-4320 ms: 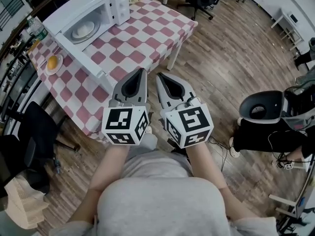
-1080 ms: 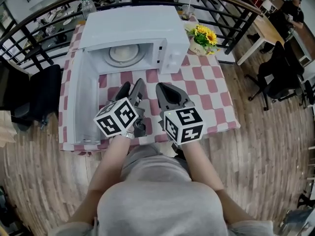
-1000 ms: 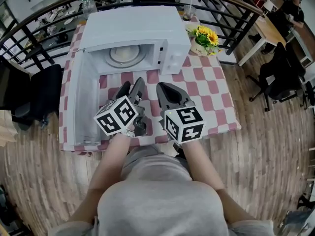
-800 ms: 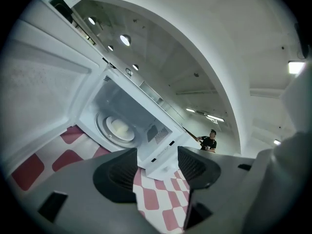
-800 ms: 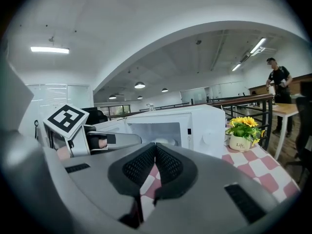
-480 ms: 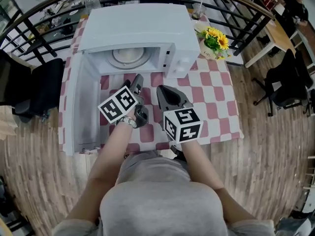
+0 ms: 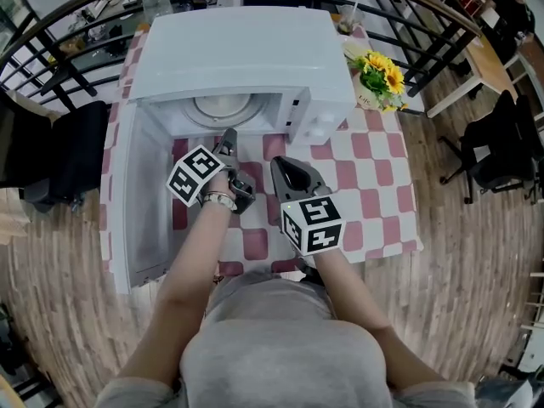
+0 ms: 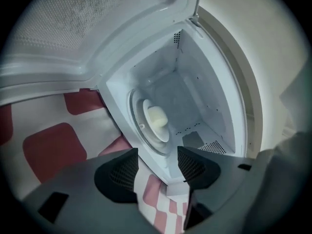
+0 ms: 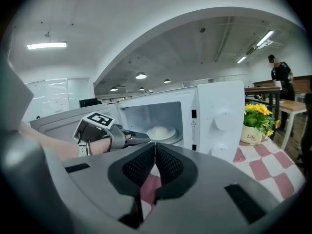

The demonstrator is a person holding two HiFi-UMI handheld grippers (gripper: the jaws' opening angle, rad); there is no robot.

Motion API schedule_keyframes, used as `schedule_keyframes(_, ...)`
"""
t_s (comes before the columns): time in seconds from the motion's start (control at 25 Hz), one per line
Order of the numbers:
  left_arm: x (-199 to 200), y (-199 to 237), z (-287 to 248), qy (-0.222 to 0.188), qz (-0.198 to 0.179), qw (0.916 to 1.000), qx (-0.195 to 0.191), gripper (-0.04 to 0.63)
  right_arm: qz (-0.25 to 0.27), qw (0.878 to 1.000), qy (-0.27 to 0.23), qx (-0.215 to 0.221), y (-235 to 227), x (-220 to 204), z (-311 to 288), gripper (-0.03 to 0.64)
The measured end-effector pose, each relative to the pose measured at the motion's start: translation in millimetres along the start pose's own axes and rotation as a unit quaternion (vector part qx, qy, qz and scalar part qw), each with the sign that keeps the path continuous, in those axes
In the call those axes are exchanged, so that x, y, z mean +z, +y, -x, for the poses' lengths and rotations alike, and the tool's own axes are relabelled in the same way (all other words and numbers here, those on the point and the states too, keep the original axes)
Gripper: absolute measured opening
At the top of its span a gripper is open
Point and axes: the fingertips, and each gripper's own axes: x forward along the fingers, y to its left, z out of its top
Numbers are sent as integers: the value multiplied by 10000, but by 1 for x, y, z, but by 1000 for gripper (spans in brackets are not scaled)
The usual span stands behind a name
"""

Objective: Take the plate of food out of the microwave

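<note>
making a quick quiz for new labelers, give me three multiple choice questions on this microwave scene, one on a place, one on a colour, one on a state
1. Where is the plate of food?
A. inside the open microwave
B. on top of the microwave
C. between the left gripper's jaws

2. What colours are the checks of the tablecloth?
A. blue and white
B. red and white
C. green and yellow

3. How does the right gripper stand?
A. jaws wide apart
B. clamped on the plate
C. jaws together, nothing between them

Answers:
1 A, the plate sits in the cavity, and the left gripper is open and empty in front of it.
2 B, red and white squares show around the microwave.
3 C, the right gripper view shows the pads meeting with nothing held.
</note>
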Motion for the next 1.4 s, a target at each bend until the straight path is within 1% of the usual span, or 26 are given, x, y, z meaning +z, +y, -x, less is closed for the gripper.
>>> schedule_keyframes(0.24,7,13,-22,90,370,9991,209,245,21,10000,85,-38,-2,0,-29,26)
schedule_keyframes(0.36,8,21,-31,197,553,9975,389,245,27,9999,143,-2,0,-1,-39,26)
schedule_keyframes(0.56,18,28,-45,234,757,9944,693,252,-98,9995,308,18,-6,-13,-49,26)
schedule_keyframes(0.64,20,31,-49,249,841,9925,849,265,-190,9991,366,-23,-12,-18,-51,26)
schedule_keyframes(0.84,20,34,-54,234,930,9872,1277,272,-356,9985,417,-78,-22,-23,-56,26)
schedule_keyframes(1.12,20,42,-56,176,1286,9748,1815,299,-423,9978,509,-37,-23,-30,-59,26)
schedule_keyframes(1.4,22,49,-64,53,1649,9685,1866,336,-456,9975,538,-19,-24,-31,-61,26)
